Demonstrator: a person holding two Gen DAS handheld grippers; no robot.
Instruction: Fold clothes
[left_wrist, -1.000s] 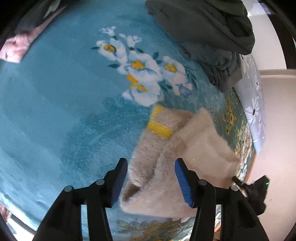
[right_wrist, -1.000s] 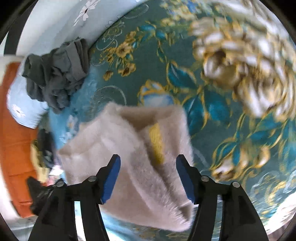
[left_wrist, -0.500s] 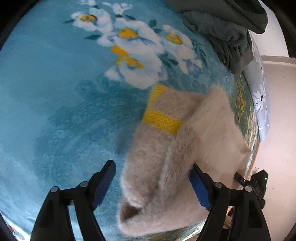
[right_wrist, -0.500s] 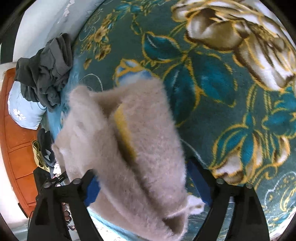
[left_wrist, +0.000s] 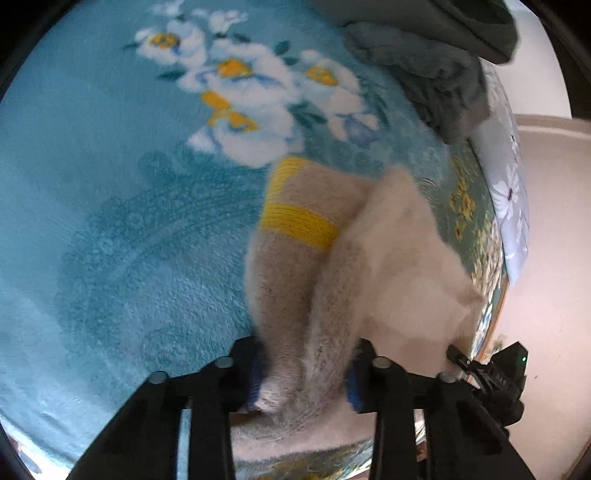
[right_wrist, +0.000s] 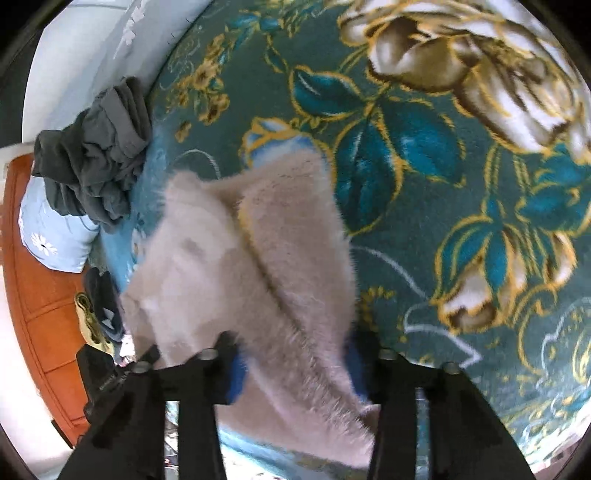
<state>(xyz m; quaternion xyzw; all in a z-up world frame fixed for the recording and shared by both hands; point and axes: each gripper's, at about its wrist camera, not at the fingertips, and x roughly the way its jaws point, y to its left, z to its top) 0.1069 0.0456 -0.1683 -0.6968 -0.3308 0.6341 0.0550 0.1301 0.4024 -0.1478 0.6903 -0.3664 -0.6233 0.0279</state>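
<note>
Both grippers had closed in on the garment since the earlier frames, where their fingers stood spread with the fabric lying loose between and ahead of them.

Item: fluffy beige sweater (left_wrist: 399, 258), with yellow knit band (left_wrist: 299, 221) ahead of the left fingers. Location: on the floral blanket (left_wrist: 110, 221), bunched between the fingers of each gripper and trailing forward from them.

Left gripper (left_wrist: 303, 373): fingers narrowed onto a thick fold of the sweater, blue pads (left_wrist: 255, 373) pressed into the pile on either side. Pinching.

Right gripper (right_wrist: 295, 369): likewise narrowed, a doubled edge of the sweater (right_wrist: 258, 258) filling the gap between its fingers. Pinching; the far pad was partly buried in fur.

Other stock: dark grey clothes pile (right_wrist: 92, 155), well ahead and to the left of the right fingers, untouched. Pale blue pillow (right_wrist: 55, 236) just beyond it.

Assessment: the change reads as a grasp completed on two points of one edge. The fold itself appeared not yet carried over; the sweater sat rumpled, not flat. The next move would likely call for lifting both points together and keeping the edge taut. Risk: slippery pile could slide out of either pinch.
</note>
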